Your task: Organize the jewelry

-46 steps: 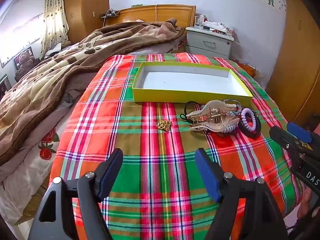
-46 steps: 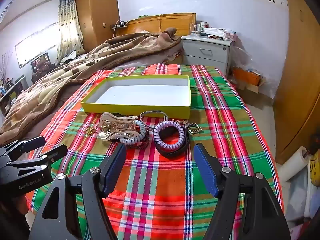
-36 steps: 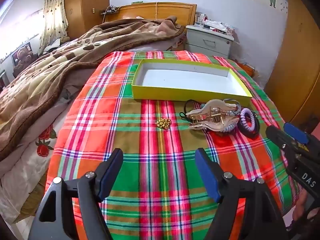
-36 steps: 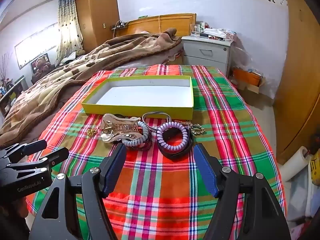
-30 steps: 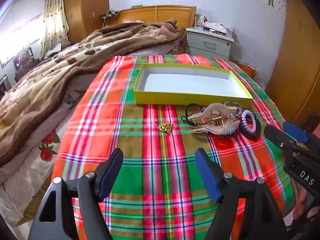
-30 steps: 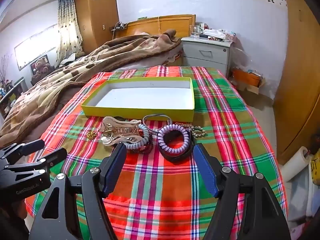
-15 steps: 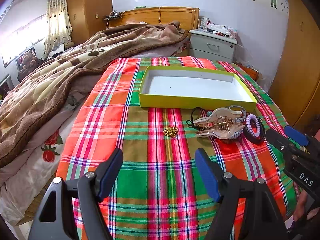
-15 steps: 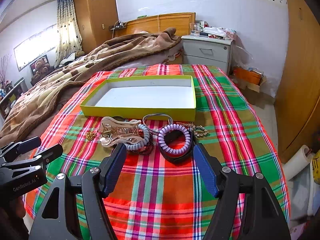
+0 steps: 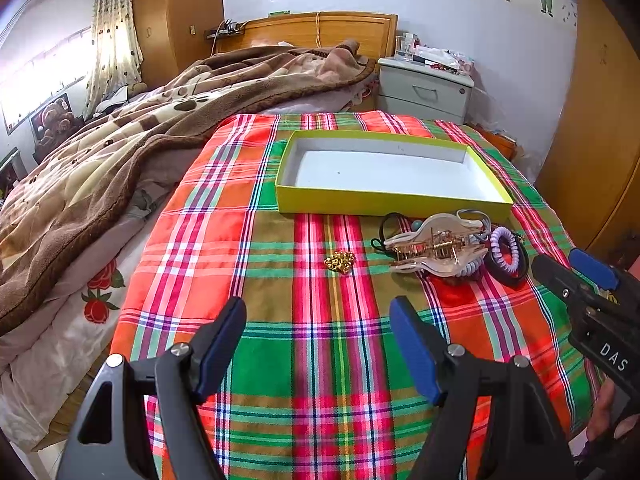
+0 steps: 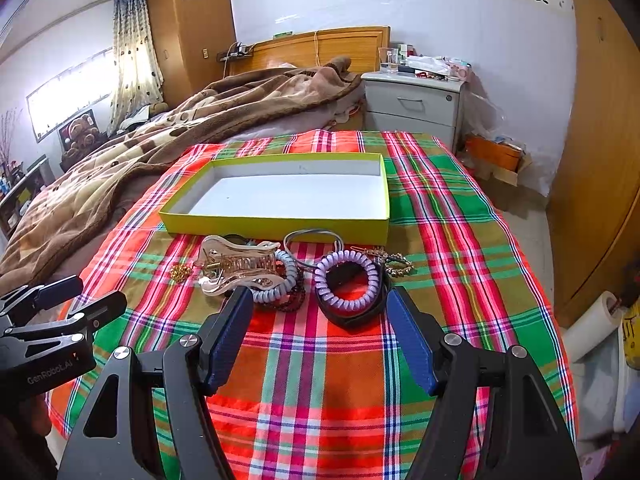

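Note:
An empty yellow-green box [image 9: 392, 202] [image 10: 276, 225] with a white inside sits on the plaid cloth. In front of it lie a large clear hair claw [image 9: 434, 246] [image 10: 238, 264], a lilac spiral hair tie [image 10: 347, 280] [image 9: 505, 249] on a black band, a pale blue spiral tie [image 10: 286, 276], dark beads, a gold chain piece [image 10: 396, 264] and a small gold trinket [image 9: 340, 261] [image 10: 180, 271]. My left gripper [image 9: 318, 320] is open and empty, short of the trinket. My right gripper [image 10: 320, 306] is open and empty, just short of the lilac tie.
The plaid cloth [image 9: 320, 360] covers a table at the foot of a bed with a brown blanket [image 9: 120, 152]. A grey nightstand [image 10: 414, 108] stands behind, wooden wardrobes [image 10: 600, 160] to the right. A paper roll [image 10: 592, 320] lies on the floor at right.
Both grippers have moved slightly closer to the jewelry pile and stay open. Nothing on the cloth has moved.

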{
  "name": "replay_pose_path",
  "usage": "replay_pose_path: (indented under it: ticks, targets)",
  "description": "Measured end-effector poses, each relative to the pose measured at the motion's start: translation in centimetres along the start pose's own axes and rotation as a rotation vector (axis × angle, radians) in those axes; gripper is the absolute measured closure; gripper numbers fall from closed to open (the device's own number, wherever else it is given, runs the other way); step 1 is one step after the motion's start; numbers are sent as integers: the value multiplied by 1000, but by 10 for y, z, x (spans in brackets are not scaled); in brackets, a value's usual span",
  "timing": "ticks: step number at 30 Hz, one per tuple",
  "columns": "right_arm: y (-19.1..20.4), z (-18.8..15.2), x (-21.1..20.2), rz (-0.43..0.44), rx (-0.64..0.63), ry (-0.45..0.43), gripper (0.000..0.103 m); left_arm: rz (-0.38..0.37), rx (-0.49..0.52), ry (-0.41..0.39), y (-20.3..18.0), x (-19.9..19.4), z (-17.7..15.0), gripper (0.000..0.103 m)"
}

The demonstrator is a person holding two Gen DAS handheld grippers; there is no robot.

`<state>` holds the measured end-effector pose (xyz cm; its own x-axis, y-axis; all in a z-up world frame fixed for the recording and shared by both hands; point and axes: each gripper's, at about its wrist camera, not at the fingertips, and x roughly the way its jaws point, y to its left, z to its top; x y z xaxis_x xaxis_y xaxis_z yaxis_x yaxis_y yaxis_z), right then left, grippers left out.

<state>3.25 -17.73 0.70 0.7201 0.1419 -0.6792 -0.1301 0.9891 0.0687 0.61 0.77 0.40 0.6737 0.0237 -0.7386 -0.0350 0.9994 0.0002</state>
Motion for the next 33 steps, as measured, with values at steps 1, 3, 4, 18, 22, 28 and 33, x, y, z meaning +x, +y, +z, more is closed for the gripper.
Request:
replay_pose_path:
  ticks: [1, 3, 4, 18, 22, 28, 33]
  targets:
    - [0, 0, 0, -1, -1, -1, 33, 0, -1, 0, 0, 0, 0, 27]
    - [0, 0, 0, -1, 0, 0, 33, 1, -1, 1, 0, 0, 0, 27]
    - [0, 0, 0, 0, 0, 0, 33, 2, -1, 1, 0, -1, 0, 27]
    - [0, 0, 0, -1, 0, 2, 33, 0, 1, 4, -1, 0, 0, 27]
    - [-1, 0, 0, -1, 0, 4, 33, -6, 2, 8, 0, 1, 0, 27]
    - [-13, 4, 5, -11, 5, 8, 33, -144, 18, 6, 5, 7, 4, 27]
    - [-33, 8, 14, -35, 20, 23, 33, -292, 145, 39, -7, 21, 13, 27]
